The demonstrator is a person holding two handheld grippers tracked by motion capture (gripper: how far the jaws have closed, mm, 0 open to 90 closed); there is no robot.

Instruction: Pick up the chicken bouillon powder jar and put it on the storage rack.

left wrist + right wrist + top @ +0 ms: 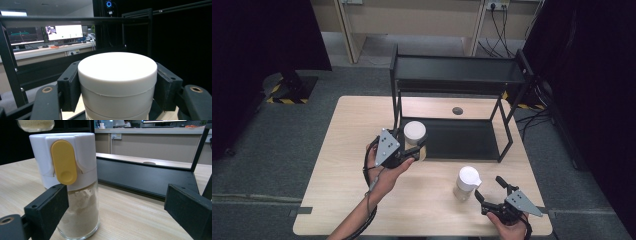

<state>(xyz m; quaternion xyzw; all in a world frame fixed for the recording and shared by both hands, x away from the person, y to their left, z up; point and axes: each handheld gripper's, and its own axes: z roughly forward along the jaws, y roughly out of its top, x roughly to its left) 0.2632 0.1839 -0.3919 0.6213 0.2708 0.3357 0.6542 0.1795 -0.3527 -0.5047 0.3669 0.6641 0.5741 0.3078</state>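
At the rack's edge, the left hand-held gripper [418,150] clamps an unlabelled white-lidded jar [415,133]; the right hand-held gripper [488,188] gapes wide.

— What is the big black thing on the table [337,200]?

— That is a black metal rack [459,75]. It has a shelf up high and a flat tray [462,140] down low. It stands at the far side of the table.

— What is the small round spot behind it?

— A grey cap [457,110] set in the table top, under the high shelf.

— What is the floor like?

— Grey carpet [277,145]. There is a black stand with yellow and black stripes [289,92] on the left.

— And far back?

— A plug socket [497,5] with black cables [502,30] hanging down. One gripper view looks past the rack to a long desk [50,51] with bright screens [65,32].
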